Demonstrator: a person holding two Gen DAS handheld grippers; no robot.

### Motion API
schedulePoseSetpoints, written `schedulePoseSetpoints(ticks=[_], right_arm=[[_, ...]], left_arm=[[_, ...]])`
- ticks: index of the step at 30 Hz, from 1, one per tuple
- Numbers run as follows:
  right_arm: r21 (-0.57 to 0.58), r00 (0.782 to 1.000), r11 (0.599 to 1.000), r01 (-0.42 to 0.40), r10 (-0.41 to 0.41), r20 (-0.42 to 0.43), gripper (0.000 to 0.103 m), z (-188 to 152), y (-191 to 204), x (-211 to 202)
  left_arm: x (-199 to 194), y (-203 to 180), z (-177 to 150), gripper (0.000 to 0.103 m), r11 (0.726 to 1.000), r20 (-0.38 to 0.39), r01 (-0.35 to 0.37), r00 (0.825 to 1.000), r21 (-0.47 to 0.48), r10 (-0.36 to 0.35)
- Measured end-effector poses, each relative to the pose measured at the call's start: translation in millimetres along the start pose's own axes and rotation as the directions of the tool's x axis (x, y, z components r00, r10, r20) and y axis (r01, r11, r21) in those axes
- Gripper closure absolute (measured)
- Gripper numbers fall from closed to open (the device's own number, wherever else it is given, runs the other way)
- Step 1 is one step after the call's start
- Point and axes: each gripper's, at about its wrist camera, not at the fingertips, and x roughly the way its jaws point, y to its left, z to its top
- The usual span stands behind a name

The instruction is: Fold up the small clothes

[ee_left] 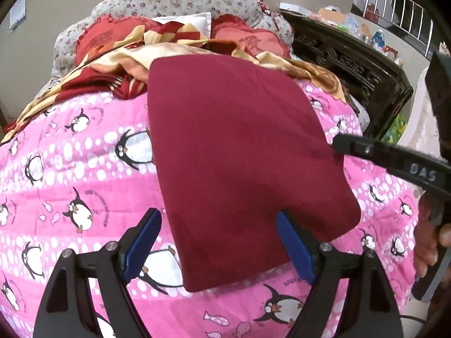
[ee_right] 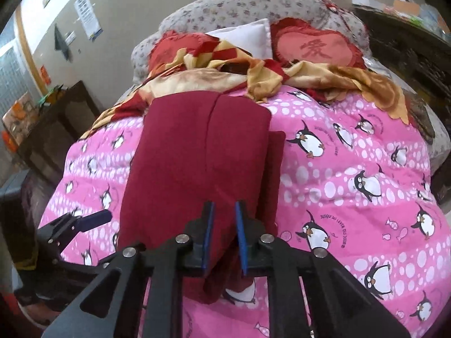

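The maroon garment lies folded on the pink penguin quilt of the bed. The left hand-held gripper stands spread wide over the garment's near edge, one blue pad over the quilt, the other over the cloth, holding nothing. Only the right wrist view shows the garment's centre seam and a narrower layer lying along its right side; there the right hand-held gripper has its fingers narrowed onto a raised fold of that cloth. Beyond the garment lie a red-and-gold blanket and a red heart cushion.
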Motion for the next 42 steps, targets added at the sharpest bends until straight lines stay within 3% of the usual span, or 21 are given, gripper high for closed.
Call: schedulePoseSetpoints(ticks=[4,7,9,10,14,16,18,21,24,27,31,32,33,36,39,42], right_arm=[[0.097,1.0,0.995,-0.013,0.014,-0.001,0.064,3.1,-13.6,12.9],[0.112,1.0,0.993,-0.027,0.028,-0.013,0.054,0.6,-19.0,28.2],[0.102,0.999,0.995,-0.015,0.02,-0.048,0.042,-4.8,-20.5,42.9],[0.108,0.999,0.994,-0.026,0.031,-0.045,0.042,-7.8,-24.4,48.5],[0.157,0.995,0.982,-0.104,0.103,0.014,0.039,-6.3,-38.4,38.1],[0.169,0.993,0.98,-0.108,0.098,0.064,0.03,-4.3,-45.9,33.6],[0.191,0.993,0.975,-0.114,0.104,0.062,0.019,-1.5,-52.2,39.5],[0.246,0.984,0.953,-0.179,0.177,0.033,0.019,2.3,-60.7,58.1],[0.302,0.958,0.91,-0.284,0.284,0.042,0.018,4.0,-62.7,73.4],[0.335,0.952,0.894,-0.296,0.306,0.025,0.013,4.9,-64.9,86.6],[0.372,0.932,0.861,-0.347,0.36,0.038,0.017,2.2,-68.7,89.5],[0.357,0.933,0.866,-0.35,0.358,0.047,0.025,2.5,-65.2,86.0],[0.346,0.933,0.87,-0.35,0.357,0.046,0.036,3.3,-62.2,83.2],[0.313,0.944,0.893,-0.323,0.327,0.04,0.047,7.6,-51.3,69.6],[0.283,0.937,0.895,-0.346,0.345,0.054,0.05,12.7,-39.0,48.6],[0.257,0.935,0.901,-0.349,0.354,0.026,0.05,12.0,-20.1,24.3]], left_arm=[[4.2,5.4,6.5,0.016,1.0,0.002,-0.007,1.0,-0.014,0.007],[8.8,11.0,11.3,0.016,0.999,0.003,0.006,1.0,-0.037,-0.006],[14.6,16.2,14.6,0.015,0.997,0.001,0.033,0.999,-0.064,-0.033],[19.6,19.7,16.0,0.015,0.996,-0.008,0.05,0.999,-0.08,-0.05],[29.2,35.5,22.0,0.015,0.984,-0.03,0.126,0.991,-0.127,-0.131],[28.8,47.4,26.1,0.012,0.976,-0.008,0.152,0.988,-0.155,-0.155],[30.5,57.7,29.9,0.008,0.966,0.011,0.174,0.984,-0.19,-0.176],[40.7,67.0,35.7,0.006,0.949,0.006,0.216,0.975,-0.231,-0.221],[58.9,69.4,39.4,0.006,0.94,-0.026,0.223,0.971,-0.257,-0.237],[72.2,68.0,40.9,0.004,0.927,-0.036,0.249,0.963,-0.28,-0.269],[81.0,67.6,41.5,0.004,0.906,-0.029,0.277,0.953,-0.319,-0.302],[81.2,66.1,42.0,0.009,0.904,-0.026,0.285,0.951,-0.319,-0.309],[80.4,62.6,43.2,0.02,0.902,-0.023,0.301,0.946,-0.31,-0.324],[70.8,54.9,46.2,0.031,0.917,-0.027,0.283,0.953,-0.281,-0.302],[50.0,53.1,48.2,0.049,0.921,-0.021,0.297,0.95,-0.254,-0.312],[18.8,52.8,44.8,0.049,0.926,-0.039,0.297,0.949,-0.234,-0.314]])
